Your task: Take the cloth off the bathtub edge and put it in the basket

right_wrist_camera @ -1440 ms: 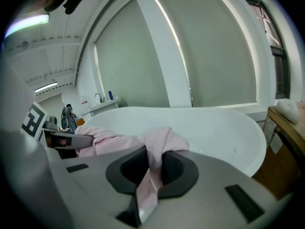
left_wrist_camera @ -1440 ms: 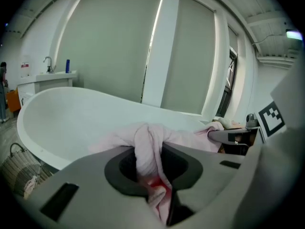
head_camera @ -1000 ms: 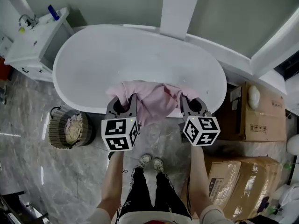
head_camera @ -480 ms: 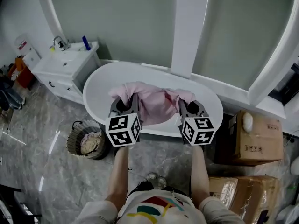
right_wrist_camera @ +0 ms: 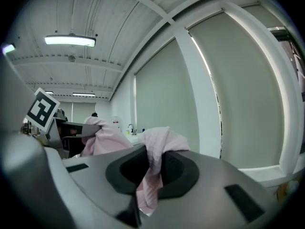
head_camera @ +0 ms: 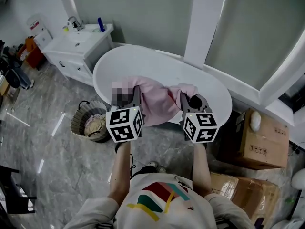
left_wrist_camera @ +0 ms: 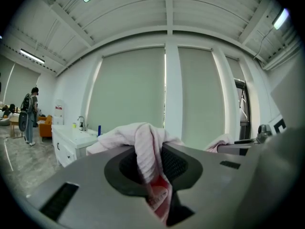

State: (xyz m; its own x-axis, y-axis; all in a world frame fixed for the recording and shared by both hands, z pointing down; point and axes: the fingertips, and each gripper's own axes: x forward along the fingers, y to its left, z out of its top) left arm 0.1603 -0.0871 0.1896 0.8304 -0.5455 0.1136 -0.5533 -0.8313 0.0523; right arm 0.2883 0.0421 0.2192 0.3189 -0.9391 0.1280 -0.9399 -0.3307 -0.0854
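Note:
A pink cloth (head_camera: 159,101) hangs stretched between my two grippers, over the near rim of the white bathtub (head_camera: 143,63) as seen from the head view. Whether it still touches the rim I cannot tell. My left gripper (head_camera: 127,98) is shut on the cloth's left end, and in the left gripper view the cloth (left_wrist_camera: 143,144) is bunched between its jaws (left_wrist_camera: 153,175). My right gripper (head_camera: 189,99) is shut on the right end, where the cloth (right_wrist_camera: 159,149) drapes out of its jaws (right_wrist_camera: 148,175). The round woven basket (head_camera: 78,123) stands on the floor to the left.
The basket holds a pale bundle (head_camera: 95,124). A white vanity with a sink (head_camera: 78,44) stands at the tub's far left end. Cardboard boxes (head_camera: 259,137) are stacked on the right. Grey marble floor (head_camera: 57,175) lies around my feet. A person (left_wrist_camera: 29,113) stands far off.
Both grippers have come up and back from the tub's near edge with the cloth gripped between them. The head view has drawn back and turned, showing more floor on the left.

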